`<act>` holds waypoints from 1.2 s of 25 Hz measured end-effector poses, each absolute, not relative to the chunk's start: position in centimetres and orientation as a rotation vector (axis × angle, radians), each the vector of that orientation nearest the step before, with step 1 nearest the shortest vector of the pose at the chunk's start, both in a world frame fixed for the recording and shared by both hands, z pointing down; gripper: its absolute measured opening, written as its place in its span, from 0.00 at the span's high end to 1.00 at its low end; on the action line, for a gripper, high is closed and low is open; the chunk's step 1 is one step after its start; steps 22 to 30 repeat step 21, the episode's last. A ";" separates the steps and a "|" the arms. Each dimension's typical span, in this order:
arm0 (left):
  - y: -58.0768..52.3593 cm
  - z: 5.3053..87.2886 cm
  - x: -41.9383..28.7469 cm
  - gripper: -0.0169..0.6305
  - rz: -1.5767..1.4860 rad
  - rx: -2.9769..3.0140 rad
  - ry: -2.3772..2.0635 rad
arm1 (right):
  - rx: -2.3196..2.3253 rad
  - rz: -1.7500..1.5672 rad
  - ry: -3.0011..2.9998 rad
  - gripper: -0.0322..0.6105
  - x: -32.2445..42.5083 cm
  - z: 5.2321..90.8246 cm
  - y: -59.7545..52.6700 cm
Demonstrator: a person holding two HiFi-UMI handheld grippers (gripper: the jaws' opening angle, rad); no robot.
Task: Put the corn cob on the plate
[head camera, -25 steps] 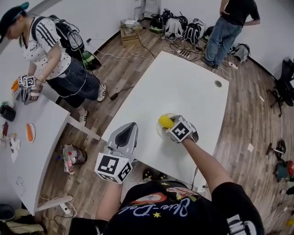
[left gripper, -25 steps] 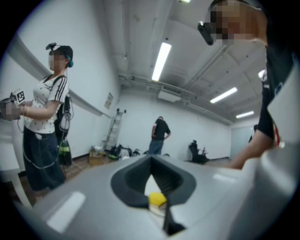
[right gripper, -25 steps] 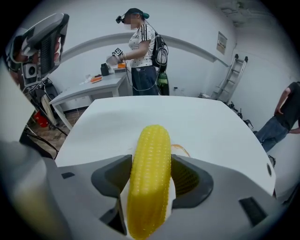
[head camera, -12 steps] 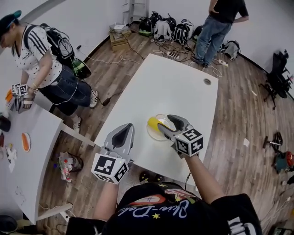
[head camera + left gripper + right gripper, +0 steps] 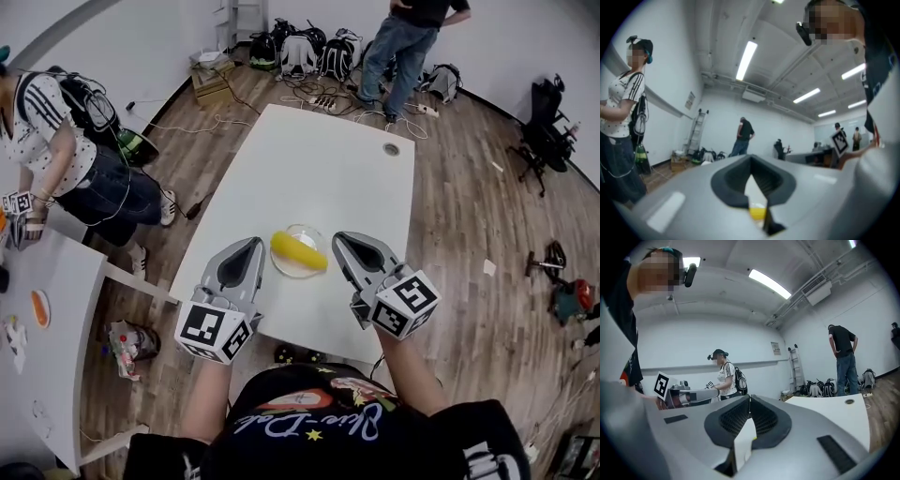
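The yellow corn cob (image 5: 298, 251) lies across a small clear plate (image 5: 292, 271) near the front edge of the white table (image 5: 328, 169). My right gripper (image 5: 339, 240) hovers just right of the plate, shut and empty, pointing level. On the plate's left my left gripper (image 5: 254, 243) hangs over the table edge, also shut with nothing held. In the left gripper view the jaws (image 5: 751, 162) meet at their tips, and a patch of the yellow corn cob (image 5: 757, 213) shows below them. The right gripper view shows its jaws (image 5: 750, 399) closed over the table.
A round cable hole (image 5: 391, 149) is at the table's far end. One person (image 5: 66, 141) stands at a second white table (image 5: 56, 300) on the left, another (image 5: 403, 37) stands at the back near backpacks (image 5: 305, 52). A chair (image 5: 544, 131) is at the right.
My right gripper let go of the corn cob on the plate, lifted, drew back to the right and shut. The left gripper drifted a little toward the plate.
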State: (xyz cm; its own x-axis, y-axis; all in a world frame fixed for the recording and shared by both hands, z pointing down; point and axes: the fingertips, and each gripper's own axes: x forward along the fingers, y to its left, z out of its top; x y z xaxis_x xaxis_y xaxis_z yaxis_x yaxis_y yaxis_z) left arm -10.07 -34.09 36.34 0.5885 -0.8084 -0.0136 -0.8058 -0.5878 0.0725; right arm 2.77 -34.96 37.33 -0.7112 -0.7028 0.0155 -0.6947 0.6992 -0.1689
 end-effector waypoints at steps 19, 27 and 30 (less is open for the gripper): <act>-33.8 35.7 -9.3 0.98 -0.034 2.749 -1.429 | -1.166 -0.287 2.874 0.92 4.1 37.6 -34.9; -33.9 35.7 -9.4 0.98 -0.033 2.748 -1.430 | -1.151 -0.260 2.898 0.92 3.7 37.5 -34.8; -33.9 35.7 -9.4 0.98 -0.033 2.748 -1.430 | -1.151 -0.260 2.898 0.92 3.7 37.5 -34.8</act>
